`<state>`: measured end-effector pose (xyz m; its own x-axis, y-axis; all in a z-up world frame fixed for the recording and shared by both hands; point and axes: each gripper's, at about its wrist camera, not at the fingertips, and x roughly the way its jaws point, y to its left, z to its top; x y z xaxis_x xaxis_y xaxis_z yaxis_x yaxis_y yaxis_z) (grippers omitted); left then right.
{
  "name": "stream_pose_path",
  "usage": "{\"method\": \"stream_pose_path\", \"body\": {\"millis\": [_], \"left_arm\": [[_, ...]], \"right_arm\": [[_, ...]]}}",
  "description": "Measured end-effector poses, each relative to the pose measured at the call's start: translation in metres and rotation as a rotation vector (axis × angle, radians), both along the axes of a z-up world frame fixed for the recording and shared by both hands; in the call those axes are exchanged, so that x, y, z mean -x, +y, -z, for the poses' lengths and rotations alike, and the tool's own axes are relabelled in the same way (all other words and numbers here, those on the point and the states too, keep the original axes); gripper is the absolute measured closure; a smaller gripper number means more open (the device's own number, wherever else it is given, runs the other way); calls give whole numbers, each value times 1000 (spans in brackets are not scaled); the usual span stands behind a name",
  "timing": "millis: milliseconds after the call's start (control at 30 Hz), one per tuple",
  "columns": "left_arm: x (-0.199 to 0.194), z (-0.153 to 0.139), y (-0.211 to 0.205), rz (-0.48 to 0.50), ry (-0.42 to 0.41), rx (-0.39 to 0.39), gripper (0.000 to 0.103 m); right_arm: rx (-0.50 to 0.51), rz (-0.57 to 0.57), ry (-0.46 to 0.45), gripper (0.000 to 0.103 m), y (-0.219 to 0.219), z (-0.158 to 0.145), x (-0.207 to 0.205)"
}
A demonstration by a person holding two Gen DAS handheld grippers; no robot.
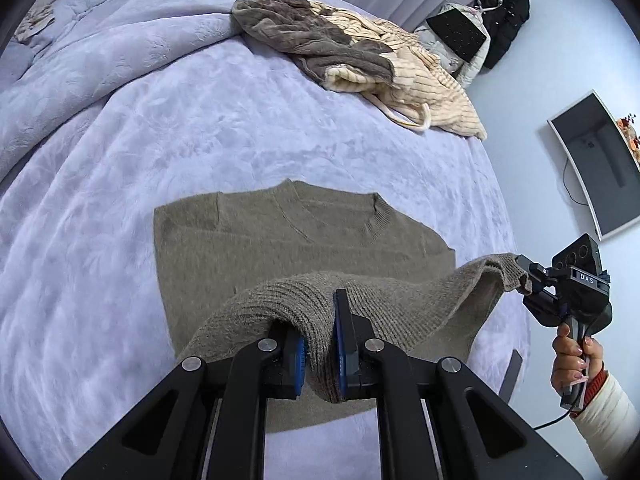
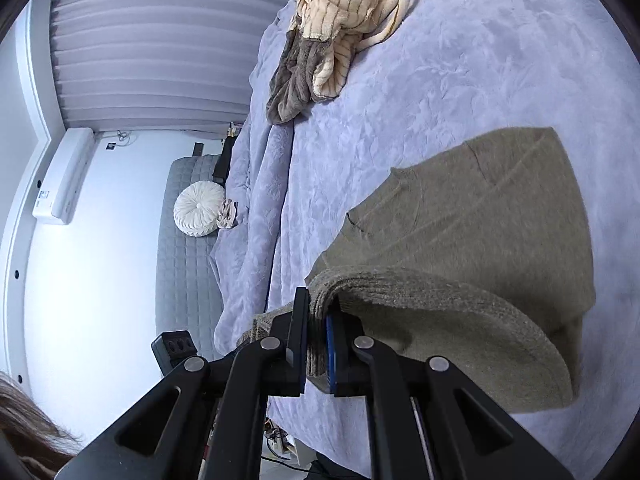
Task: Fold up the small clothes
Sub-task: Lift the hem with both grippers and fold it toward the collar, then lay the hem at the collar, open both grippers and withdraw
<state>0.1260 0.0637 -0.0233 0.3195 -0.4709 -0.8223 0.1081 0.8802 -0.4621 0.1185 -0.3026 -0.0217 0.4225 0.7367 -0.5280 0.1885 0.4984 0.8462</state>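
Observation:
An olive-brown knit sweater (image 1: 288,232) lies flat on the lavender bedspread (image 1: 224,128), collar away from me. Its ribbed bottom hem is lifted above the body of the garment. My left gripper (image 1: 320,344) is shut on one corner of that hem. Off to the right, my right gripper (image 1: 528,280) pinches the other corner, a hand around its handle. In the right wrist view the right gripper (image 2: 318,344) is shut on the bunched hem, and the sweater (image 2: 480,216) spreads out beyond it.
A crumpled grey and cream striped fleece garment (image 1: 360,52) lies at the far side of the bed. A bunched quilt (image 1: 80,64) covers the far left. A wall screen (image 1: 600,164) and dark hanging clothes (image 1: 500,20) are to the right. A grey bench with a white round cushion (image 2: 198,208) stands beside the bed.

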Motion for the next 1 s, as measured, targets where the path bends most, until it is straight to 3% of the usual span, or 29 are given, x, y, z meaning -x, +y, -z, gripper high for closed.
{"method": "stream_pose_path", "body": {"millis": [267, 467, 600, 733, 800, 867, 933, 1000], "left_arm": [[-64, 87, -19, -34, 53, -100, 90], [-74, 117, -25, -41, 34, -165, 90], [-80, 122, -21, -94, 75, -152, 89], [-78, 100, -24, -105, 19, -166, 86], [-77, 88, -28, -77, -15, -183, 86], [-77, 82, -34, -39, -35, -216, 85], [-76, 80, -36, -11, -36, -233, 85], [-73, 83, -36, -2, -29, -227, 61]], "right_arm": [[-17, 49, 124, 96, -13, 99, -68], [-49, 79, 131, 95, -19, 144, -77], [-51, 85, 115, 95, -20, 147, -82], [-1, 90, 80, 91, -21, 130, -94], [64, 71, 63, 83, -20, 119, -101], [118, 56, 47, 62, -18, 109, -107], [145, 51, 33, 54, -17, 102, -109], [167, 45, 32, 54, -16, 100, -110]]}}
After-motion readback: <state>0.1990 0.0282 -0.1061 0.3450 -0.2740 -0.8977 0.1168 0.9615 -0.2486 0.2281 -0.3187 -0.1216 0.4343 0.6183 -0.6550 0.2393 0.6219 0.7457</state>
